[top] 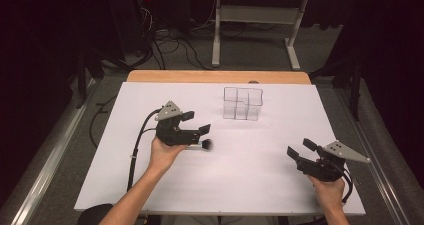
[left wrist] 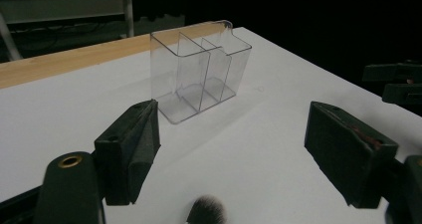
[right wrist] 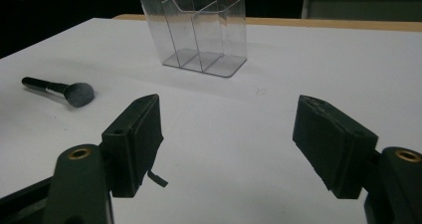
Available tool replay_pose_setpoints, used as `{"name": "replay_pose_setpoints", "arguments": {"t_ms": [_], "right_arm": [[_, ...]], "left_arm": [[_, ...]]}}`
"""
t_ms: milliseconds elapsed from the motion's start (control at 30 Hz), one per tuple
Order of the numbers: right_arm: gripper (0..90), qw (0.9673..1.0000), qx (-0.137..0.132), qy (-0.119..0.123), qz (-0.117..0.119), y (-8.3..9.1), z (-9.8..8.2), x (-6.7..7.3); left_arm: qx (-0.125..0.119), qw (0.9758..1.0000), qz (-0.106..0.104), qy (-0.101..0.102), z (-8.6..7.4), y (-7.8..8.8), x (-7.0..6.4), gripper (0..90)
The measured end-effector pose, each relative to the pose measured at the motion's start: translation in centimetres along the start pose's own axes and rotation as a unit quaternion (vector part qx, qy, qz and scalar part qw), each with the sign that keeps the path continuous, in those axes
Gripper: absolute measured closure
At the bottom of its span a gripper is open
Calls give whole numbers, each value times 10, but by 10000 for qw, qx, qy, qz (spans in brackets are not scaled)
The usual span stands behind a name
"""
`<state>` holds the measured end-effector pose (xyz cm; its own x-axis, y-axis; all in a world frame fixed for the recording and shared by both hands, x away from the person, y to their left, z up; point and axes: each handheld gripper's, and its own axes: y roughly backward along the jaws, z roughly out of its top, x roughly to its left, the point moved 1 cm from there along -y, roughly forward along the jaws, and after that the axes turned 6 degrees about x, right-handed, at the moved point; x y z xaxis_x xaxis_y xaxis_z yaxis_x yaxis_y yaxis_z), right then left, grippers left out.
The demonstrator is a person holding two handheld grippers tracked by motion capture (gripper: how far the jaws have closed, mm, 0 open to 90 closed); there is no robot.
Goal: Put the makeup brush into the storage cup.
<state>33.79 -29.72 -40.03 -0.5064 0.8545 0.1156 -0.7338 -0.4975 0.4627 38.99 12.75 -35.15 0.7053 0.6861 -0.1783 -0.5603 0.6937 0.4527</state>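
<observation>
On the white surface (top: 150,185) a makeup brush (top: 202,144) lies flat, its dark bristle head pointing toward the middle of the surface and its handle running back under the left tongs (top: 196,123); in the left gripper view the bristle tip (left wrist: 206,211) shows at the bottom edge, low between the two black jaws, which stand wide apart with nothing pressed between them (the brush rests on the surface, free of both pads). In the right gripper view the whole brush (right wrist: 58,91) can be seen lying on its side, black handle, silver ferrule and grey-black head, well apart from that gripper. The right tongs (top: 298,149) sit near the right edge of the surface, held in the person's right hand (top: 330,192); their jaws also gape open and hold nothing. A clear plastic organizer (top: 242,104) with upright dividers forming several compartments stands farther back near the middle of the surface, empty, beyond the brush and apart from both tongs; behind it the wooden edge (top: 215,76) of the table shows past the white sheet.
</observation>
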Motion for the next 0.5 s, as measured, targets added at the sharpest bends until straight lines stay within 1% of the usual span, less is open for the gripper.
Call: {"name": "replay_pose_setpoints", "arguments": {"t_ms": [133, 200, 233, 267, 333, 400, 433, 467, 500], "right_arm": [[290, 10000, -22, 21, 57, 0, 1, 1], [289, 10000, -11, 23, 58, 0, 0, 1], [288, 10000, 18, -32, 46, 0, 0, 0], [288, 10000, 18, -32, 46, 0, 0, 0], [290, 10000, 12, -27, 23, 0, 0, 0], [294, 10000, 70, -52, 16, 0, 0, 1], [295, 9999, 104, -89, 21, 0, 0, 1], [297, 9999, 117, -79, 18, 0, 0, 0], [297, 9999, 116, -78, 13, 0, 0, 0]], "left_arm": [[80, 10000, 12, -43, 2, -4, 0, 218], [87, 10000, 2, -29, 3, -6, 0, 219], [70, 10000, -30, 12, 4, -7, 1, 220], [70, 10000, -30, 12, 4, -7, 1, 219], [83, 9996, -179, 196, 5, -9, 3, 212], [129, 9996, -172, 186, 6, -9, 3, 207], [196, 9997, -106, 105, 6, -10, 3, 206], [196, 9997, -106, 105, 6, -10, 3, 205], [261, 9996, -59, 35, 7, -10, 2, 203]]}}
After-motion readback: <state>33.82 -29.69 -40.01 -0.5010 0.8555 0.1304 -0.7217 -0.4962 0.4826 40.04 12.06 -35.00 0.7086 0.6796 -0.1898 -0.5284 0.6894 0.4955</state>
